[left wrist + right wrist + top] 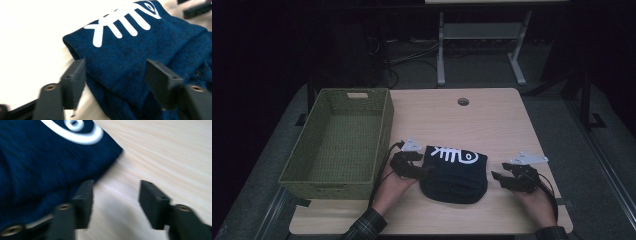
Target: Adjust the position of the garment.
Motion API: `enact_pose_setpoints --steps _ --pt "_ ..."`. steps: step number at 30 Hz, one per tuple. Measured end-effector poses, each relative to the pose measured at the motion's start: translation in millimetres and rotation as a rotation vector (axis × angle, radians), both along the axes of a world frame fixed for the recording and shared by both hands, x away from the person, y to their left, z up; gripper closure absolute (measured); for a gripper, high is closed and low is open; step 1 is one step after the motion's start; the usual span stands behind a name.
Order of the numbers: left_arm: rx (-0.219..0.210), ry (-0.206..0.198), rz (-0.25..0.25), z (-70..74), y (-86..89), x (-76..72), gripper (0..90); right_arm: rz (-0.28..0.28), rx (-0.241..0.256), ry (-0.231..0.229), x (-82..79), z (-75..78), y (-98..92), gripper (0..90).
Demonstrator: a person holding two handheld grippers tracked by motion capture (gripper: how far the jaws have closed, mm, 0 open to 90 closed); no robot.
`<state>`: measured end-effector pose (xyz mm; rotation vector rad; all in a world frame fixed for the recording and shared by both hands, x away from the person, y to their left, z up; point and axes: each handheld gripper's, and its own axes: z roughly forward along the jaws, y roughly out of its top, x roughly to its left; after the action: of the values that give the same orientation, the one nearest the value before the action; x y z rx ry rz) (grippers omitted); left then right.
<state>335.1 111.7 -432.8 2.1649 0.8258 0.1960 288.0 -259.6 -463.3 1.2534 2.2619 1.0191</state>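
While the wooden table (502, 120) carried an empty green woven basket (339, 142) along its left side, the folded navy garment (455, 172) with a white fish-skeleton print lay near the front edge, between the two grippers. Both had jaws spread wide and gripped nothing: the left gripper (117, 82) straddled the cloth's left fold, the right gripper (113, 202) sat just off its right corner. Pinching only the top layer could unfold the bundle on lifting. Motion blur obscured whether either jaw touched fabric.
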Motion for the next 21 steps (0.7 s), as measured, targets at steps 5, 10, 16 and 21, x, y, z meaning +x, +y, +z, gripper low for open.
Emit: enact_pose_setpoints --steps 5,10,16,21 --pt "-0.027 0.008 0.024 -4.5 0.0 3.6 21.0 -0.060 -0.014 0.018 -10.2 -11.6 -18.2 23.2" --pt "-0.026 0.020 0.035 -10.6 -0.3 7.1 17.9 -0.087 -0.017 0.021 -15.7 -17.6 -25.1 15.7" --pt "0.004 0.049 0.036 -21.5 -3.5 11.8 15.6 -0.085 -0.016 0.015 -13.9 -18.8 -25.9 13.6" --pt "0.016 0.059 0.029 -28.0 -5.9 13.6 14.5 -0.085 -0.015 0.016 -13.9 -18.9 -26.0 13.6"
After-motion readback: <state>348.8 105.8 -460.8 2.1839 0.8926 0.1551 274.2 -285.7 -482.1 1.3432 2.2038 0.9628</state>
